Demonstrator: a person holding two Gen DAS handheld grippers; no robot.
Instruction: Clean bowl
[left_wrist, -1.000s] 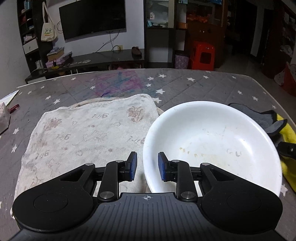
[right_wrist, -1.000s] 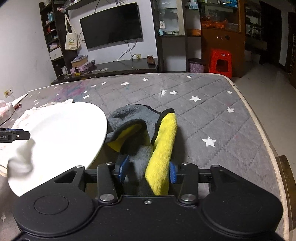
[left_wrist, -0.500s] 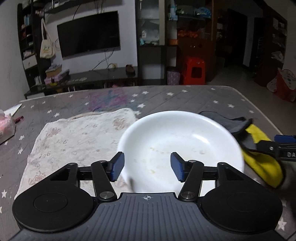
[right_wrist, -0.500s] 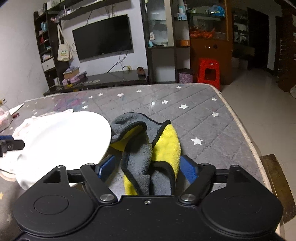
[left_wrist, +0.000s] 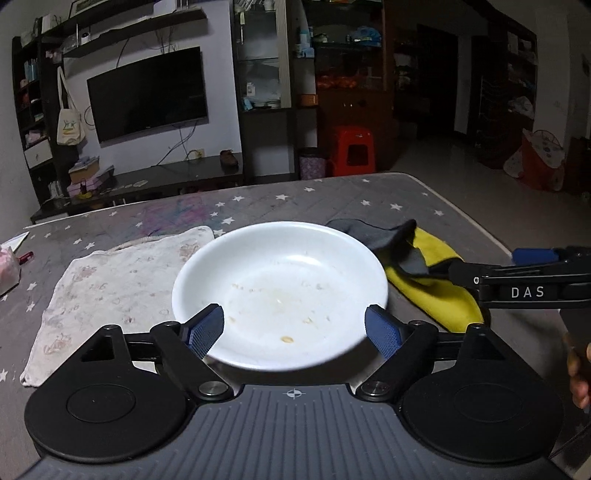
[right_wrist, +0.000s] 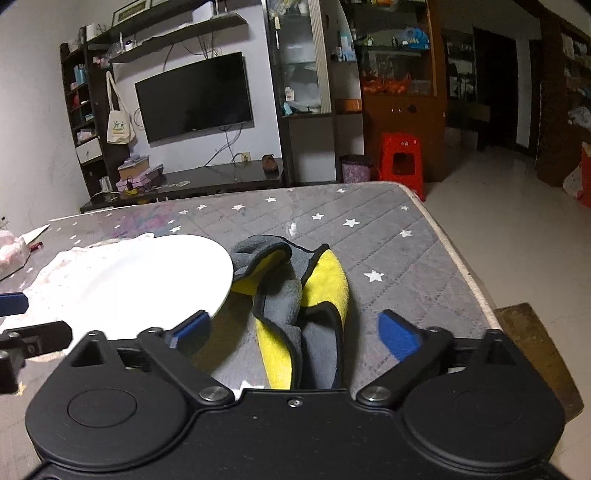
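- The white bowl (left_wrist: 279, 291) sits on the grey star bench (left_wrist: 369, 201). It is low and wide. Little bits of dried food are stuck to the inside.
- The left gripper (left_wrist: 294, 330) hangs just over the near rim of the bowl. Its jaws are wide open. They hold nothing.
- The right gripper (right_wrist: 294, 328) hangs over the yellow and grey cloth (right_wrist: 295, 295). Its jaws are wide open too, one on each side of the cloth, and they grip nothing. I cannot tell if they touch the cloth.
- The cloth lies crumpled just to the right of the bowl, with one corner right by the rim. A stained white towel (left_wrist: 110, 280) lies flat on the bowl's other side, touching it or tucked a bit under it.
- I think the cleaning has not begun, because the crumbs are still there and no one holds the cloth.
- What could go wrong: the cloth is bunched up, so the right jaws may pinch only a thin fold. Then it could slip out or hang loose and wipe badly.
- The bowl is smooth and its rim is thin. If the left jaws close on it crooked, the bowl may tip or slide away.
- If nothing holds the bowl, a hard wipe may push it across the bench.
- The two grippers are close together, so they could bump each other.
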